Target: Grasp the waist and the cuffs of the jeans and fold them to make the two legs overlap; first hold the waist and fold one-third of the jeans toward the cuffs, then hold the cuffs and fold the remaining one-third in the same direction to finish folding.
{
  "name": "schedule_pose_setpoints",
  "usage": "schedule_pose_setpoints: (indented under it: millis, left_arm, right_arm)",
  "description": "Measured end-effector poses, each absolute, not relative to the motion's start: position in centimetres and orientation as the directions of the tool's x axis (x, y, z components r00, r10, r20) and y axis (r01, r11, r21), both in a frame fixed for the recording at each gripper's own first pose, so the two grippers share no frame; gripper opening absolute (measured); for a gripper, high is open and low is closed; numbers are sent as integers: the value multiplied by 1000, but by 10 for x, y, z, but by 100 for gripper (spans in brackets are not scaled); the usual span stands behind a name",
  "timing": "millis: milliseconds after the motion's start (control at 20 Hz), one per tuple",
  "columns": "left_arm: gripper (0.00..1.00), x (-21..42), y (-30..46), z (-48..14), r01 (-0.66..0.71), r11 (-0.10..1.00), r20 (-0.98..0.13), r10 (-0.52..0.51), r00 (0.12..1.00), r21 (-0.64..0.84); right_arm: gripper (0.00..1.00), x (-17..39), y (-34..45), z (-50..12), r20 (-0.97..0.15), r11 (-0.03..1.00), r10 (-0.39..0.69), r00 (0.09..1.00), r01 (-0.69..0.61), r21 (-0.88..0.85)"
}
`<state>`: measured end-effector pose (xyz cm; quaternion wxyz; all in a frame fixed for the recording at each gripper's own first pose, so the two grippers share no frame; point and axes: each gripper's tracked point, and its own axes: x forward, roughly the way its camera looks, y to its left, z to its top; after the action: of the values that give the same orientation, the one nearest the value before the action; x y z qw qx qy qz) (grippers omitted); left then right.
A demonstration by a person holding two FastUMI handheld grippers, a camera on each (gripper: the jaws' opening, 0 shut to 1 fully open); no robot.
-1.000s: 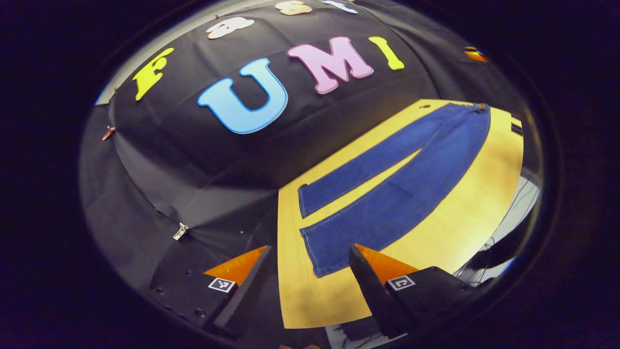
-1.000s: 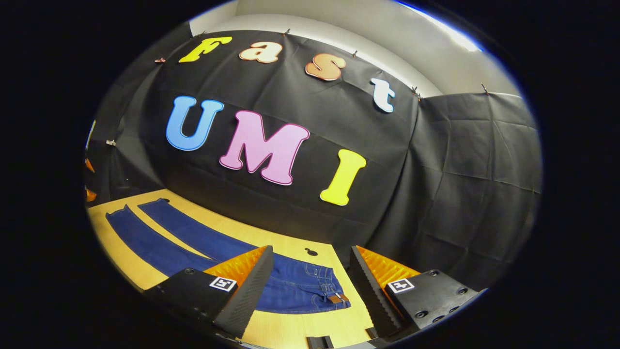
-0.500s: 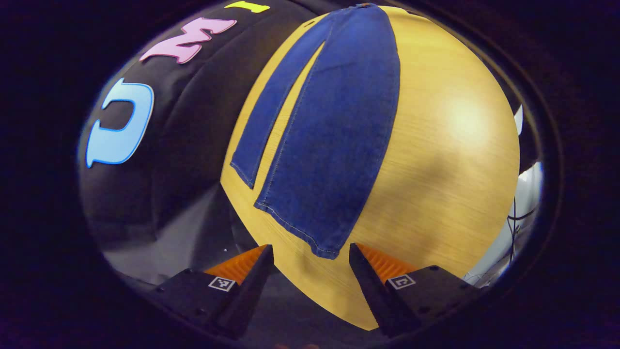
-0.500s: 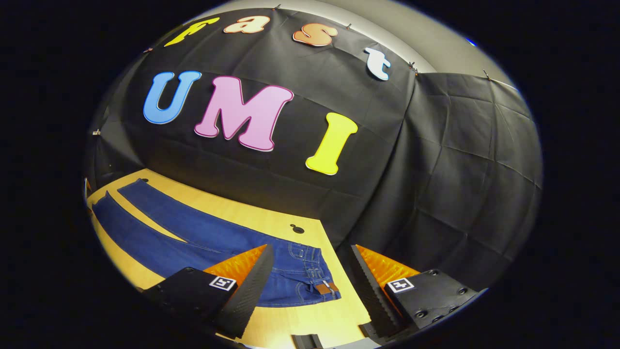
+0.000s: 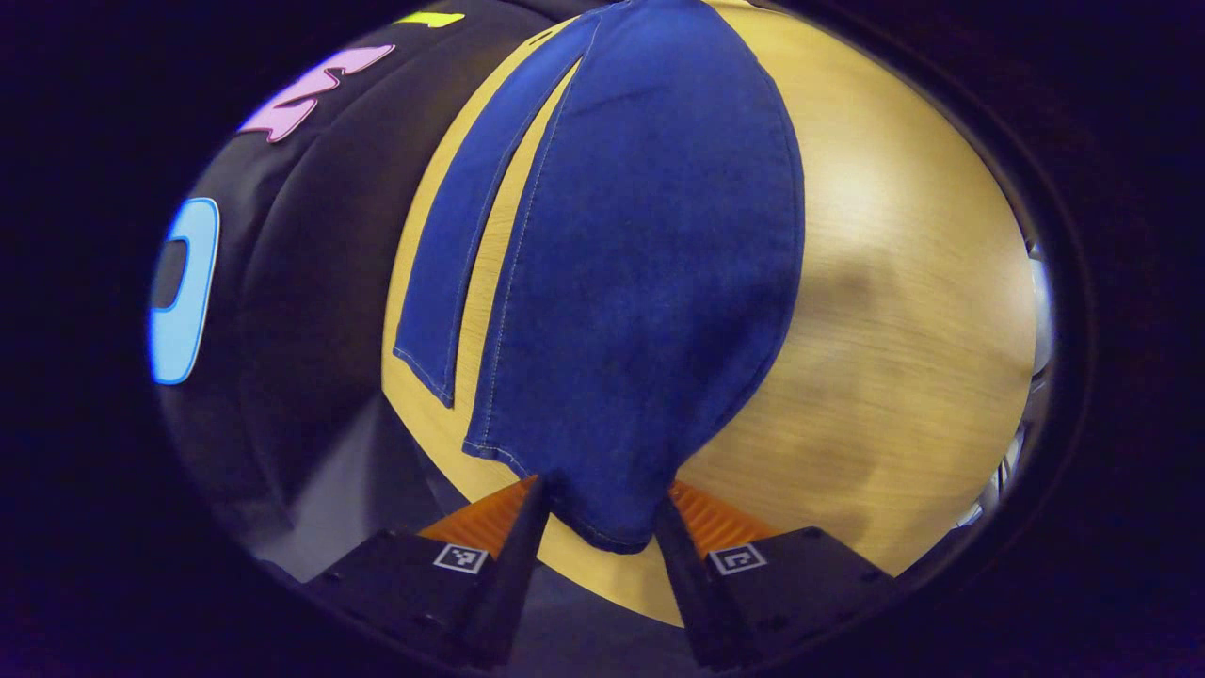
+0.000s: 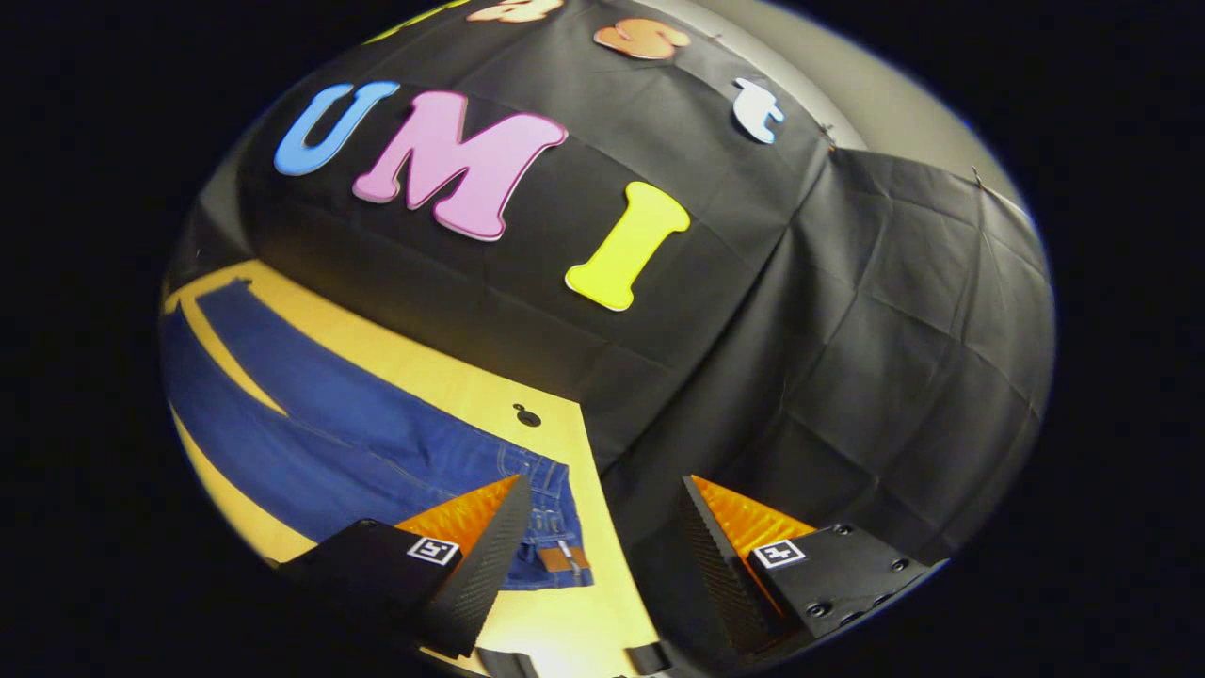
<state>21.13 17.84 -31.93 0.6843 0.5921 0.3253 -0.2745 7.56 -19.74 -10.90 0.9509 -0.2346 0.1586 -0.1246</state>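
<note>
While the blue denim jeans lie flat, unfolded, left gripper jaws straddle a cuff; right gripper jaws gape wide.

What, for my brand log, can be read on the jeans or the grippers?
Brown waist patch on the jeans: too small to read.
Square markers on the left gripper and the right gripper: coded patterns, no words or numbers.
No quotable text on either.

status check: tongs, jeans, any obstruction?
Left tongs straddle near cuff of blue denim jeans, jaws not yet closed. Right tongs open, above waist. Jeans flat on wooden table, legs apart. Nothing in the way.
</note>
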Motion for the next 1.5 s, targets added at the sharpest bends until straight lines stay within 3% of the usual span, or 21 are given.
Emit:
schedule_pose_setpoints:
  millis: [50,150,200,250,450,650,850,1000,1200,1500]
  left_arm:
    - [61,210,178,-322,770,153,-781,15,625,619]
    - [33,212,174,-324,769,146,-779,20,627,622]
    - [30,214,172,-326,760,143,-770,27,637,634]
    - [15,216,173,-325,747,142,-757,32,653,650]
    - [9,215,172,-325,748,170,-762,40,646,642]
    - [7,215,170,-325,764,185,-782,41,623,618]
    - [6,215,170,-327,768,184,-787,69,613,614]
    - [6,216,169,-327,761,184,-782,92,616,622]
    - [6,217,168,-327,746,226,-778,122,616,626]
    - [5,220,167,-327,711,254,-752,130,647,656]
  right_arm:
    - [96,76,-201,-115,-247,843,-303,920,137,-521]
    - [96,77,-210,-129,-271,818,-289,918,90,-568]
    - [96,78,-214,-135,-281,803,-283,917,66,-592]
    - [96,81,-216,-141,-289,782,-277,916,40,-622]
    - [96,83,-237,-161,-292,626,-251,923,-75,-776]
    - [96,73,-249,-197,-366,436,-197,909,-254,-863]
    - [96,78,-247,-264,-525,276,-86,846,-487,-829]
    - [96,72,-254,-314,-641,193,-60,765,-621,-760]
    - [95,80,-261,-357,-692,144,-60,719,-680,-719]
    - [92,101,-251,-359,-655,28,-62,753,-655,-755]
